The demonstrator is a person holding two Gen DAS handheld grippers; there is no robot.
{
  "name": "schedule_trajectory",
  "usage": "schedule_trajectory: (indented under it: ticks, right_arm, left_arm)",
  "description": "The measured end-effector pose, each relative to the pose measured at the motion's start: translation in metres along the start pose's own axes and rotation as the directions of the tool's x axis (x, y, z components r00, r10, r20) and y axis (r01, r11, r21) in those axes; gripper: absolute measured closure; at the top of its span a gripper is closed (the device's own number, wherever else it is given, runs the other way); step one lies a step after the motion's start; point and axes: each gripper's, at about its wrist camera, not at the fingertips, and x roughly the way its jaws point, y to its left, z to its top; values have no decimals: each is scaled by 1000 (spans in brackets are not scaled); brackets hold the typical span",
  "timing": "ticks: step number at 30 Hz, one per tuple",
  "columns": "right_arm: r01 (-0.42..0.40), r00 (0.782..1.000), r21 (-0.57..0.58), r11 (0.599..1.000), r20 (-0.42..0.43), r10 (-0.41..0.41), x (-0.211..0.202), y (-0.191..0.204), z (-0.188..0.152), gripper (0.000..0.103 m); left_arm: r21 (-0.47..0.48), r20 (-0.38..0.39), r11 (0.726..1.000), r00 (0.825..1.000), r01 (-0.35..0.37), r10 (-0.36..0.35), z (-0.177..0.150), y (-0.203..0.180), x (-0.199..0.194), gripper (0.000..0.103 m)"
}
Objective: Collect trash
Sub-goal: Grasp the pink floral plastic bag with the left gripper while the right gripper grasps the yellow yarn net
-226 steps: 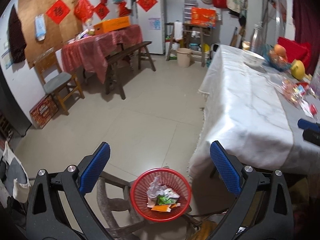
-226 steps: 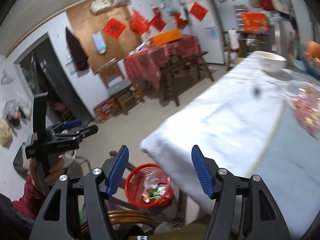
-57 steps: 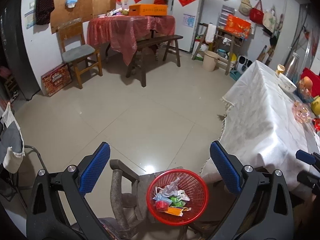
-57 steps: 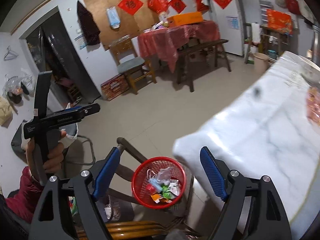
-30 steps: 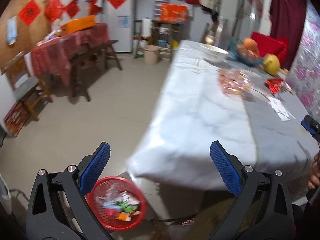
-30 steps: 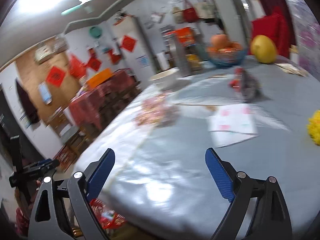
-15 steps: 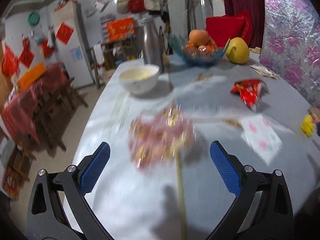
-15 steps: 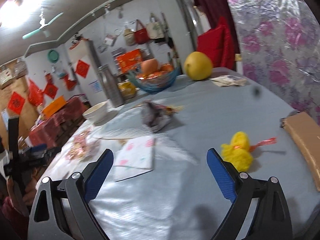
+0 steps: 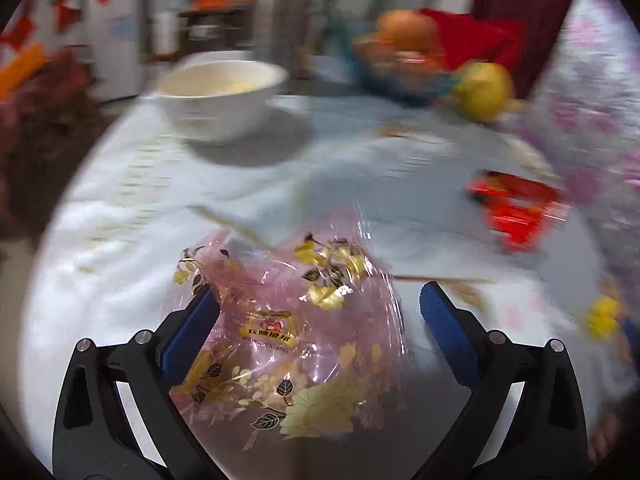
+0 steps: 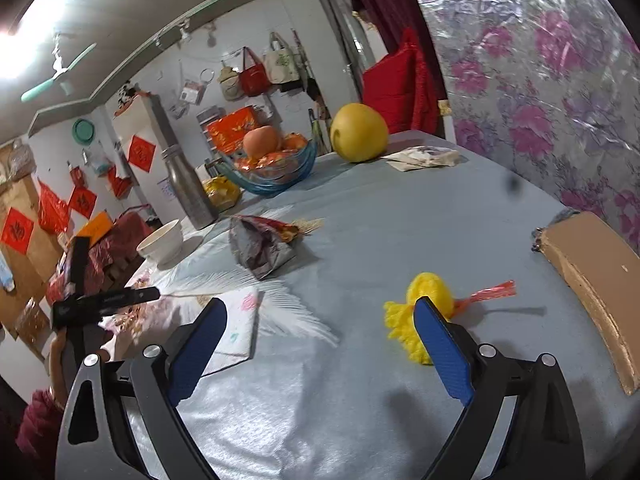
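A crumpled pink see-through bag [image 9: 304, 332] printed with gold flowers lies on the pale tablecloth [image 9: 120, 280]. My left gripper [image 9: 320, 294] stands open around it, one blue pad on each side; the view is blurred, so contact is unclear. A red snack wrapper [image 9: 516, 208] lies further right. My right gripper [image 10: 320, 305] is open over bare cloth with nothing between its fingers. Just beyond its right finger sits a yellow fluffy scrap [image 10: 424, 300] with a red strip. A crumpled silver-red wrapper [image 10: 260, 244], a white feather [image 10: 256, 284] and a printed napkin [image 10: 236, 328] lie ahead of it to the left.
At the far end of the table stand a white bowl [image 10: 160, 244], a steel flask [image 10: 188, 184], a blue fruit bowl [image 10: 272, 168] and a yellow pomelo [image 10: 358, 132]. A cardboard piece [image 10: 592, 276] lies at the right by the flowered wall. A hand holds the left gripper [image 10: 104, 300] at the left edge.
Both grippers have swung up from the red basket by the floor onto the table. The left one has closed in on the pink bag, which now sits between its fingers.
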Motion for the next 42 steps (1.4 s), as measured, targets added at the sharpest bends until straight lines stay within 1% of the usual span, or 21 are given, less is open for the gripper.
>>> schedule_trajectory:
  ticks: [1, 3, 4, 6, 7, 8, 9, 10, 13, 15, 16, 18, 20, 22, 25, 27, 28, 31, 34, 39, 42]
  right_arm:
    - [2, 1000, 6, 1000, 0, -2, 0, -1, 0, 10]
    - [10, 1000, 12, 1000, 2, -10, 0, -3, -1, 10]
    - [12, 1000, 11, 1000, 3, -12, 0, -3, -1, 10]
    - [13, 1000, 6, 1000, 7, -13, -1, -2, -1, 10]
    - [12, 1000, 2, 1000, 10, -12, -1, -2, -1, 10]
    - [12, 1000, -3, 1000, 13, -12, -2, -1, -1, 10]
    - [16, 1000, -8, 1000, 16, -16, -3, -1, -1, 10]
    - [18, 1000, -10, 1000, 19, -18, -4, 0, 0, 10]
    - [20, 999, -1, 1000, 28, -20, -7, -3, 1, 10]
    - [19, 999, 18, 1000, 31, -20, -9, -7, 2, 10]
    - [14, 999, 31, 999, 29, -15, -9, -10, 3, 10]
    - [0, 1000, 52, 999, 22, -2, -9, -13, 3, 10]
    - [-11, 1000, 66, 998, 18, 10, -9, -16, 3, 10]
    - [-10, 1000, 68, 998, 19, 9, -9, -16, 4, 10]
    - [-2, 1000, 60, 998, 24, 1, -11, -15, 5, 10]
    - [7, 1000, 59, 998, 27, -9, -12, -17, 6, 10]
    - [13, 999, 59, 998, 29, -15, -13, -17, 6, 10]
    - [47, 999, 58, 997, 21, -49, -13, -21, 8, 10]
    - [86, 996, 58, 995, -4, -86, -9, -27, 9, 10]
    - [109, 994, 97, 989, -30, -106, -3, -41, 11, 11]
    - [107, 994, 118, 987, -49, -102, 2, -47, 11, 19]
  left_arm:
    - [15, -12, 999, 999, 40, -40, -3, -4, 0, 7]
    - [84, -21, 994, 998, 66, -64, -10, -17, -1, 8]
    - [135, -24, 985, 994, 109, -106, -13, -26, -5, 8]
    - [173, -30, 966, 981, 194, -192, -17, -35, -11, 8]
    - [199, -9, 956, 976, 215, -217, -19, -39, -18, 8]
    - [224, 24, 953, 976, 206, -217, -20, -43, -26, 7]
    - [245, 73, 953, 977, 176, -199, -22, -44, -35, 7]
    - [245, 95, 956, 978, 160, -188, -23, -44, -38, 7]
    - [182, 129, 976, 981, 119, -143, -19, -33, -39, 7]
    - [132, 116, 986, 987, 98, -114, -14, -24, -32, 7]
    - [102, 94, 990, 990, 95, -105, -11, -19, -26, 7]
    - [80, 59, 993, 994, 84, -89, -10, -14, -20, 7]
    - [80, 26, 995, 998, 60, -62, -10, -12, -12, 7]
    - [111, 19, 993, 999, 40, -42, -12, -18, -9, 7]
    - [194, 12, 981, 1000, 24, -26, -19, -30, -9, 7]
    - [274, 6, 962, 1000, 1, -2, -26, -43, -6, 7]
    - [322, 12, 947, 1000, -19, 16, -29, -51, -6, 7]
    - [399, 30, 915, 998, -62, 55, -37, -64, -5, 7]
    - [415, 17, 907, 997, -74, 74, -39, -65, -2, 7]
    - [423, 14, 902, 996, -84, 86, -38, -69, 0, 7]
    - [430, 15, 899, 996, -84, 86, -39, -70, 0, 7]
